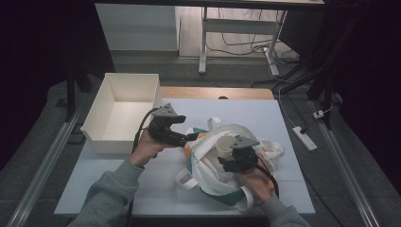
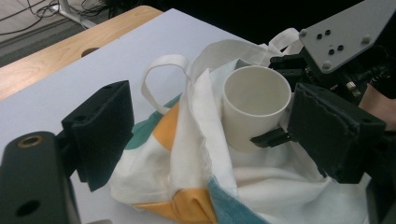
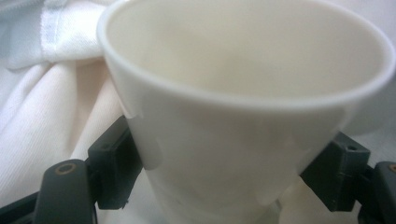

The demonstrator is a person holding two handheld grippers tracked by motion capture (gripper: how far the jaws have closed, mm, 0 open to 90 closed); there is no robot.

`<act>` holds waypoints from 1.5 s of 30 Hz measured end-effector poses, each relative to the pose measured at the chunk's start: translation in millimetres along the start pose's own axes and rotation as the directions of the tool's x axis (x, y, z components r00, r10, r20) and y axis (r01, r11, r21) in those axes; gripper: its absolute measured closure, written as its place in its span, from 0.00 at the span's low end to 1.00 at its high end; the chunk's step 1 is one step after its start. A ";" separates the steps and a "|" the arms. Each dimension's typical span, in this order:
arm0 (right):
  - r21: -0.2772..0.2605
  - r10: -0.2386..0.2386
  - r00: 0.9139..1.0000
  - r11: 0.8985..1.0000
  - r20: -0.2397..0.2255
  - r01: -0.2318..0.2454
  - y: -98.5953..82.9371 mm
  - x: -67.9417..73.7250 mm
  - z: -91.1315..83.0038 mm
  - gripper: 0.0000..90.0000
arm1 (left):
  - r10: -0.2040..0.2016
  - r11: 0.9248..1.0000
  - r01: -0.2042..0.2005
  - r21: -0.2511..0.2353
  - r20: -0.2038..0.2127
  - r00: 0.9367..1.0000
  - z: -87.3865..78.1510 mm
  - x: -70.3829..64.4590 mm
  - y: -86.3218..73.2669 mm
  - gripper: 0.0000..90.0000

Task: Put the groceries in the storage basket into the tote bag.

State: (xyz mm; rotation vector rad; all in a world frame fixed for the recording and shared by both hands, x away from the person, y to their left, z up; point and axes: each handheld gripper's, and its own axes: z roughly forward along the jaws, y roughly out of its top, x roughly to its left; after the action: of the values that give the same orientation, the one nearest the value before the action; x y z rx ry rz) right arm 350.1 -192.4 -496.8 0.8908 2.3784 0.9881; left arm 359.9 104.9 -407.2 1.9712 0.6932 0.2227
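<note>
High view
Cup position: white cup [image 1: 226,144] stands upright over the crumpled cloth bag [image 1: 222,175], mid-desk [image 1: 283,113], well apart from the white bin [image 1: 120,111] at the left.
Right tongs [image 1: 226,163]: closed on the lower wall of the cup.
Left tongs [image 1: 191,137]: at the bag's left edge, near its mouth; grip cannot be told from here.

Left gripper view
Left tongs [image 2: 210,140]: wide apart, the bag's folded rim lying between the jaws, nothing pinched.
Cup [image 2: 252,112]: mouth up, long axis vertical, the right tongs [image 2: 275,135] clamped near its base.
Bag [image 2: 187,163]: white with orange and teal panels, limp, handles slack.

Right gripper view
Right tongs [image 3: 224,182]: jaws pressed on opposite sides of the cup [image 3: 243,112], below the rim.
Handling, judged: thin-walled, light, smooth, likely slippery; the wall may flex under a hard squeeze.
Hold, judged: low on the tapered wall works; a higher grip would resist slipping better.
Bag, judged: soft, needs its rim lifted to stay open.
</note>
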 end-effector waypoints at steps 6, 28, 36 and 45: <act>0.025 0.001 1.000 1.000 -0.009 -0.001 -3.1 -3.0 -3.2 0.24 | 0.001 1.000 -0.001 0.002 0.002 1.000 0.4 0.1 -0.2 0.16; -0.092 0.032 0.999 0.995 -0.011 -0.033 -3.3 -6.5 -31.2 0.16 | 0.000 1.000 0.000 0.016 -0.008 1.000 -2.8 -0.9 -4.4 0.16; -0.167 0.019 1.000 0.986 -0.025 -0.023 0.0 -11.1 -56.6 0.16 | 0.030 0.999 -0.026 0.042 -0.081 0.996 -18.6 -5.6 -13.0 0.17; -0.207 0.015 0.999 0.978 -0.051 -0.025 -0.8 -26.3 -74.1 0.21 | 0.023 0.998 -0.016 0.061 -0.123 0.992 -31.2 -15.4 -30.0 0.17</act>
State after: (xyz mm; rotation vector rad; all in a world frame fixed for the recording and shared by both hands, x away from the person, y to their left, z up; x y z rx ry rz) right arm 325.4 -246.2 -445.0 0.8217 2.2574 1.2538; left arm 322.5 130.1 -415.7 2.0353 0.7686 0.3417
